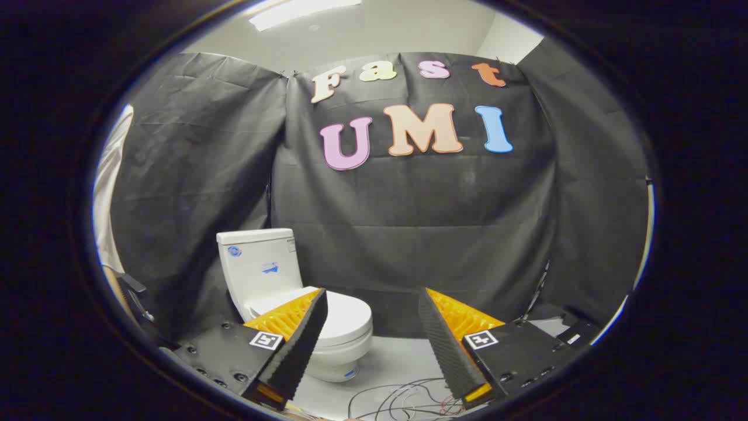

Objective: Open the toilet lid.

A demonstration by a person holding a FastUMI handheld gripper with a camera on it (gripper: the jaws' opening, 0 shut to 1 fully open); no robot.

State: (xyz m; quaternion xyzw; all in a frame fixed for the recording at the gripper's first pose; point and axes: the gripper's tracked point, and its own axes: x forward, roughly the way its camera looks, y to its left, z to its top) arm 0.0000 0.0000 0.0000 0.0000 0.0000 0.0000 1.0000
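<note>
At the far left, a person's pale sleeve (108, 193) showed beside the black cloth wall (409, 234). Next to it, on the floor (397, 362) ahead of the claw (372, 321), stood a white toilet (274, 280), its tank against the cloth. Its lid (345, 318) lay flat and closed over the bowl, partly hidden behind the claw's left finger. The claw was released, its fingers spread wide with nothing between them, and neither appeared to touch the toilet. Loose cables (403, 397) lay on the floor below the gap. By my judgement the task had not begun: approaching, catching the lid's front edge and lifting it all remained.
</note>
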